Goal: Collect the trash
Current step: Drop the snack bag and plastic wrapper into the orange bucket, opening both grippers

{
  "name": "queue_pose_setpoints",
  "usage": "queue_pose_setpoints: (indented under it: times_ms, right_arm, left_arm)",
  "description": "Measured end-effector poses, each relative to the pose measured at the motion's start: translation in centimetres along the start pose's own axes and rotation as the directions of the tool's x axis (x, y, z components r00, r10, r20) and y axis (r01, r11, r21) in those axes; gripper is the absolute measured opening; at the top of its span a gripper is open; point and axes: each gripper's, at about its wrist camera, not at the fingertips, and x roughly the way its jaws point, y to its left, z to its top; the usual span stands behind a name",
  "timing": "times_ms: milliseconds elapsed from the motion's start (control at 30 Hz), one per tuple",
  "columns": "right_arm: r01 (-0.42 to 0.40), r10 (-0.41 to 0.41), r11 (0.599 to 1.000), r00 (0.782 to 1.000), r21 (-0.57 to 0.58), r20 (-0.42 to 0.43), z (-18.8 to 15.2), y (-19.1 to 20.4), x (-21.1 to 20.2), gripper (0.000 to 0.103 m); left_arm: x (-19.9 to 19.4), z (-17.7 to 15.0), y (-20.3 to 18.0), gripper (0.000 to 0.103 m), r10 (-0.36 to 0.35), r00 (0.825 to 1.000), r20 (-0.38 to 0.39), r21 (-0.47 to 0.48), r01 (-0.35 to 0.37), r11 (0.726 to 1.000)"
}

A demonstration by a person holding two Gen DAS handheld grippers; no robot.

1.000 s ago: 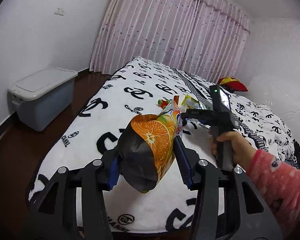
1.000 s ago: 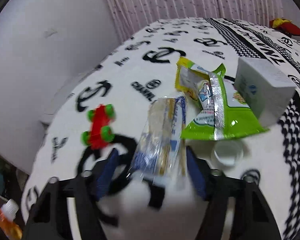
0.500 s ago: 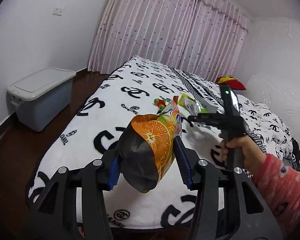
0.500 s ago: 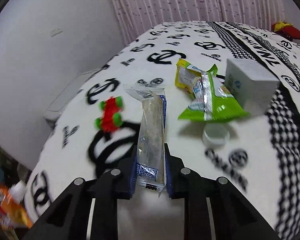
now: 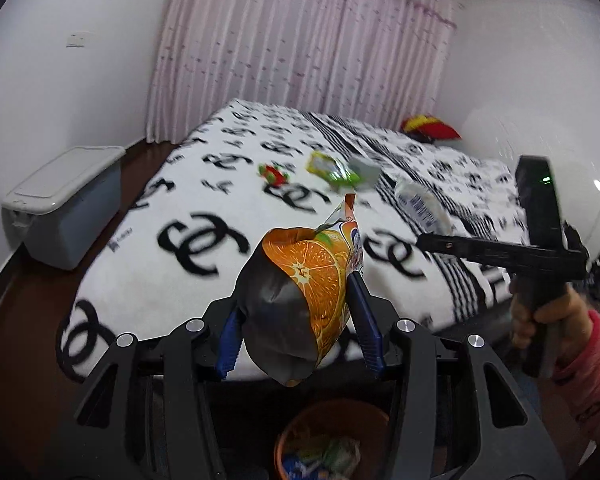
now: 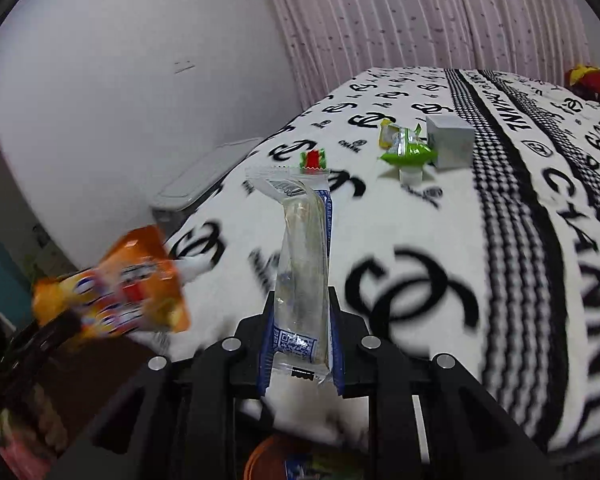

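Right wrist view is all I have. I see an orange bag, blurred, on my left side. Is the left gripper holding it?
Observer: Yes. In the left wrist view, the left gripper is shut on the bag.
Operator: Is the bin near it?
Observer: The bin shows low in that view, below the gripper, with trash inside.
Operator: And my wrapper?
Observer: There, the wrapper sticks out of the right gripper, to the right of the bag and apart from it.

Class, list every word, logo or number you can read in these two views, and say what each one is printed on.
"CHANEL", with interlocked-C logos: bedspread.
Print and QR code on the clear wrapper in the right gripper: too small to read.
Lettering on the orange bag in the left gripper: blurred.
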Motion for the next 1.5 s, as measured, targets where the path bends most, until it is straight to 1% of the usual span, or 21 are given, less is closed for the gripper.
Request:
queue_pose_setpoints:
  times_ms: [100, 200, 300, 400, 467, 500, 567, 600, 667, 767, 867, 967, 1033, 1100, 1167, 1267, 1333, 1500]
  right_arm:
    - [-0.020, 0.020, 1.000, 1.000, 0.000, 0.000, -3.5, 0.6, -2.5, 0.023]
    - [-0.019, 0.019, 1.000, 1.000, -0.011, -0.010, -6.5, 1.2, -3.8, 0.023]
    - [-0.033, 0.033, 0.999, 0.999, -0.004, -0.030, -9.2, 1.5, -4.5, 0.023]
    - [-0.027, 0.027, 1.000, 0.998, -0.007, -0.049, -11.6, 1.7, -4.6, 0.023]
    - [-0.033, 0.034, 0.999, 0.996, 0.017, -0.087, -13.1, 1.4, -3.7, 0.023]
    - [-0.033, 0.037, 0.999, 0.993, 0.037, -0.113, -14.4, 1.2, -3.0, 0.023]
    - [-0.033, 0.042, 0.997, 0.987, 0.064, -0.155, -15.8, 0.7, -1.8, 0.023]
    - [-0.027, 0.039, 0.997, 0.984, 0.074, -0.174, -16.6, 0.4, -1.2, 0.023]
    - [-0.019, 0.037, 0.996, 0.978, 0.086, -0.205, -17.7, 0.0, -0.3, 0.023]
    - [-0.014, 0.046, 0.992, 0.964, 0.125, -0.262, -19.5, -0.8, 1.5, 0.023]
    - [-0.010, 0.061, 0.987, 0.949, 0.162, -0.308, -20.9, -1.6, 3.2, 0.023]
    - [-0.002, 0.072, 0.981, 0.931, 0.193, -0.359, -22.4, -2.3, 5.2, 0.023]
    - [0.009, 0.070, 0.979, 0.923, 0.202, -0.379, -22.9, -2.5, 6.0, 0.023]
    - [0.013, 0.073, 0.977, 0.917, 0.211, -0.393, -23.6, -2.8, 6.7, 0.023]
    - [0.015, 0.080, 0.974, 0.909, 0.224, -0.410, -24.1, -3.0, 7.5, 0.023]
    - [0.024, 0.086, 0.970, 0.897, 0.241, -0.433, -24.8, -3.4, 8.4, 0.023]
    - [0.031, 0.083, 0.969, 0.892, 0.243, -0.445, -25.1, -3.4, 8.9, 0.023]
    - [0.038, 0.091, 0.966, 0.877, 0.256, -0.471, -25.7, -3.3, 10.1, 0.023]
  left_arm:
    - [-0.9, -2.0, -1.2, 0.047, -0.019, 0.999, -0.043, 0.038, 0.020, 0.999]
    - [-1.4, -4.2, -2.3, 0.046, -0.052, 0.994, -0.099, 0.057, 0.057, 0.997]
    - [-1.4, -6.4, -3.2, 0.044, -0.060, 0.987, -0.151, 0.080, 0.073, 0.994]
    - [-0.9, -8.8, -3.9, 0.041, -0.061, 0.978, -0.198, 0.099, 0.082, 0.992]
    - [0.3, -10.3, -4.4, 0.038, -0.068, 0.967, -0.247, 0.105, 0.096, 0.990]
    - [1.1, -10.9, -4.7, 0.037, -0.080, 0.958, -0.274, 0.098, 0.111, 0.989]
    - [2.7, -12.3, -5.1, 0.037, -0.086, 0.947, -0.309, 0.092, 0.119, 0.989]
    - [3.2, -12.7, -5.2, 0.037, -0.089, 0.943, -0.320, 0.084, 0.122, 0.989]
    - [5.0, -13.7, -5.1, 0.037, -0.102, 0.928, -0.358, 0.050, 0.128, 0.990]
    - [7.2, -14.8, -5.0, 0.037, -0.103, 0.909, -0.403, 0.020, 0.122, 0.992]
    - [9.8, -16.1, -4.9, 0.037, -0.117, 0.884, -0.453, -0.021, 0.121, 0.992]
    - [11.4, -16.9, -4.8, 0.037, -0.118, 0.866, -0.486, -0.040, 0.113, 0.993]
    - [12.6, -17.6, -4.7, 0.037, -0.126, 0.850, -0.511, -0.066, 0.107, 0.992]
    - [13.4, -18.2, -4.5, 0.037, -0.114, 0.841, -0.529, -0.072, 0.089, 0.993]
    - [14.3, -18.9, -4.4, 0.037, -0.109, 0.825, -0.554, -0.084, 0.075, 0.994]
    - [15.3, -19.7, -4.4, 0.037, -0.100, 0.806, -0.584, -0.091, 0.057, 0.994]
    - [15.8, -20.2, -4.4, 0.037, -0.100, 0.796, -0.597, -0.095, 0.053, 0.994]
    - [16.5, -20.8, -4.1, 0.037, -0.097, 0.781, -0.617, -0.103, 0.041, 0.994]
